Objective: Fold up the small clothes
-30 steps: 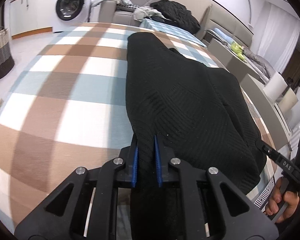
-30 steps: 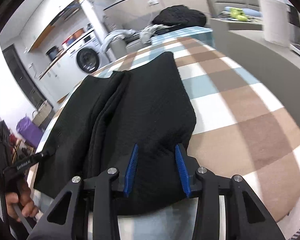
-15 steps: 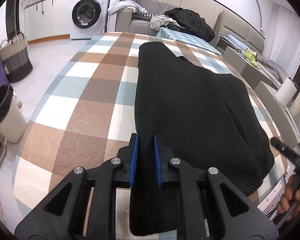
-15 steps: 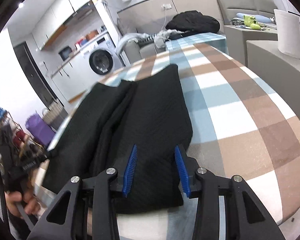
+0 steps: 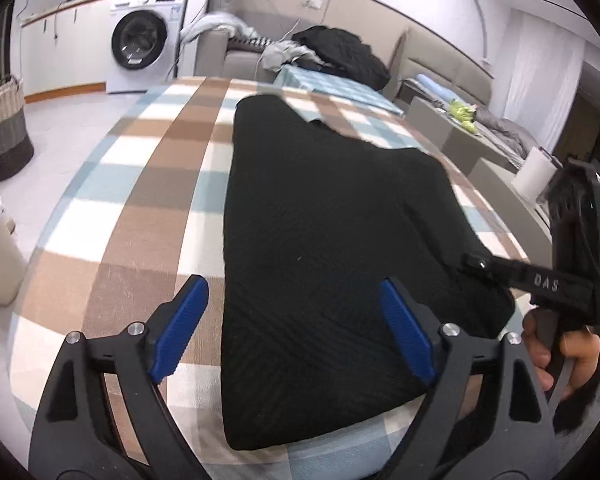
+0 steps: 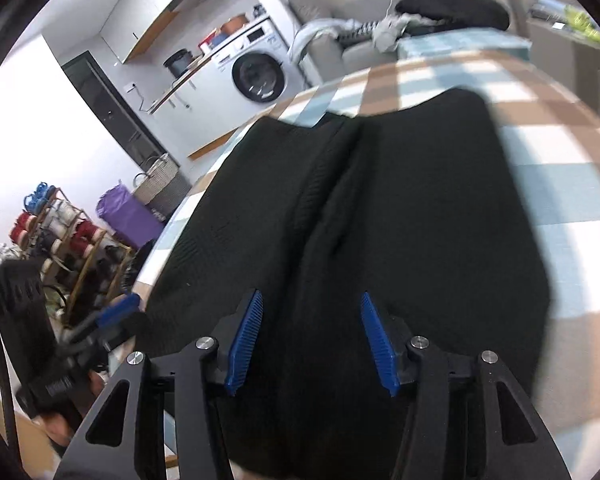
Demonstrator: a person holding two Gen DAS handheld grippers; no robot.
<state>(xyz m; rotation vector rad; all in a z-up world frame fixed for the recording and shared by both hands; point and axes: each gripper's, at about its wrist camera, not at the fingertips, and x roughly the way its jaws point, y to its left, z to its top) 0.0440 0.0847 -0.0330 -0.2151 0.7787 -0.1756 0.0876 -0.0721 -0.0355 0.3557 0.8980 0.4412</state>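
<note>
Since the earlier frame: both sets of jaws, then closed on the black garment, have let go; the left gripper has sprung wide and the right gripper is partway apart, each still opening. The cloth now lies flat and unheld.

Table with checked cloth: brown, pale blue and white squares, filling most of both views.

Black garment: knitted, folded lengthwise into a long panel, lying on the checked cloth and running from the near edge toward the far end. In the right wrist view a soft crease runs down its middle where two layers meet.

Left gripper: blue pads spread well apart, one over the checked cloth just left of the garment's left edge, the other over the garment's near right part; neither pad presses on the fabric.

Right gripper: blue pads moderately apart above the garment's near end, on either side of the crease; fabric lies below and between them, not pinched. The same gripper shows at the right edge of the left wrist view, held by a hand.

Washing machine: white, far left, against the wall.

Sofa: far side, piled with dark and light clothes.

Woven basket: on the floor, far left.
</note>
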